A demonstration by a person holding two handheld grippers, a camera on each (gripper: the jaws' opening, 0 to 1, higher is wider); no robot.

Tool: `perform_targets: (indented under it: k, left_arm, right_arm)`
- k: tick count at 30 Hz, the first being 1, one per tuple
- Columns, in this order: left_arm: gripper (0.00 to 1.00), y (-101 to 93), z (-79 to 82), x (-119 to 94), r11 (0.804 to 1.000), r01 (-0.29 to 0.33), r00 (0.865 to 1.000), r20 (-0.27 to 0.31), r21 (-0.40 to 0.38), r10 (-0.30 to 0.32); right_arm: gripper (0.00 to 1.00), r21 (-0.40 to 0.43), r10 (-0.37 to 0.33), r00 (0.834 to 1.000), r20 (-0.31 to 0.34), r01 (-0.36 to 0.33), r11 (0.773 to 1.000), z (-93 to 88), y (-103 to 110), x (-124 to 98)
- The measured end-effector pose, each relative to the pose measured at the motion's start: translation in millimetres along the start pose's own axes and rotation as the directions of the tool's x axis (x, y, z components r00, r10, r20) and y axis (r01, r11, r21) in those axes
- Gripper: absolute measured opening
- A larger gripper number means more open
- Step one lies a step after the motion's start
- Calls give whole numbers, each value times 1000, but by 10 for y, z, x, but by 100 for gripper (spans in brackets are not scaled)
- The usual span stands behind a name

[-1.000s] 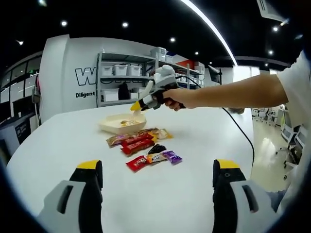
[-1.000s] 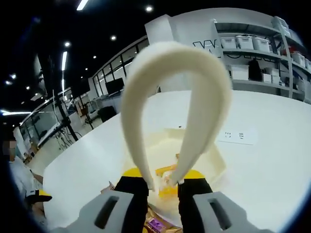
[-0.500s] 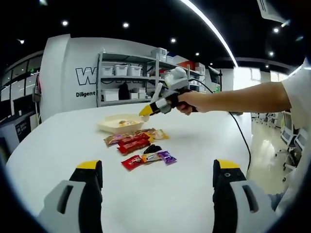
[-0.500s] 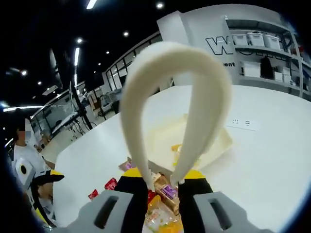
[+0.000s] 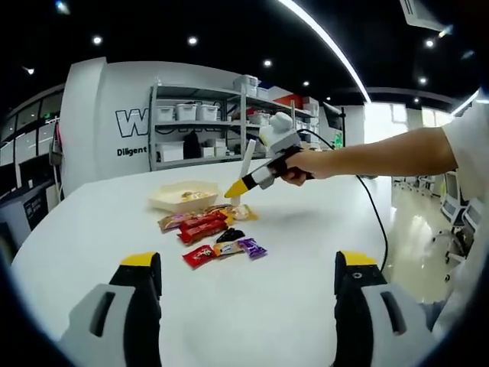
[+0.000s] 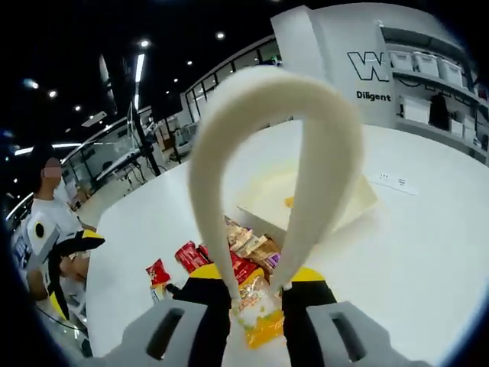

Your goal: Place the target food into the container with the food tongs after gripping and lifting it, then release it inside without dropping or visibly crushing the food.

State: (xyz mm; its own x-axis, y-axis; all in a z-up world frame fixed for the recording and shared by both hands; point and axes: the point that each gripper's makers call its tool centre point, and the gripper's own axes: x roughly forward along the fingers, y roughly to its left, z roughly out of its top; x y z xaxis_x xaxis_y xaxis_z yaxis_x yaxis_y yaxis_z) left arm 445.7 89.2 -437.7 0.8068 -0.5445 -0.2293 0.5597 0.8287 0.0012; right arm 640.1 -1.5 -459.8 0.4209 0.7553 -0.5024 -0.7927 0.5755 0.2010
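Observation:
My right gripper (image 6: 256, 275) is shut on the cream food tongs (image 6: 321, 153), whose loop arches up through the right gripper view. The tong ends hang just over a yellow packet (image 6: 260, 321) at the near edge of a heap of snack packets (image 6: 244, 245); I cannot tell whether they touch it. Beyond the heap, the cream container (image 6: 359, 206) holds an orange piece (image 6: 289, 202). In the left gripper view a hand holds the right gripper (image 5: 235, 189) and tongs (image 5: 248, 153) above the packets (image 5: 202, 225), right of the container (image 5: 172, 202). My left gripper (image 5: 248, 264) is open, low and empty.
The round white table (image 5: 92, 237) has bare room around the packets. A loose red packet (image 6: 158, 271) lies left of the heap. A cable (image 5: 374, 222) trails from the right gripper across the table's right side. Shelving with bins (image 5: 191, 130) stands behind.
The right gripper with the tongs has drawn back from over the container and come down over the packet heap. My left gripper stays open and still.

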Motion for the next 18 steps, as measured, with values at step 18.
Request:
perform_targets:
  k: [18]
  left_arm:
    - [92, -56, 101, -1, 1000, 4, 1000, 30, -6, -4]
  right_arm:
    - [22, -241, 5, 994, -111, -31, 970, -207, 53, 53]
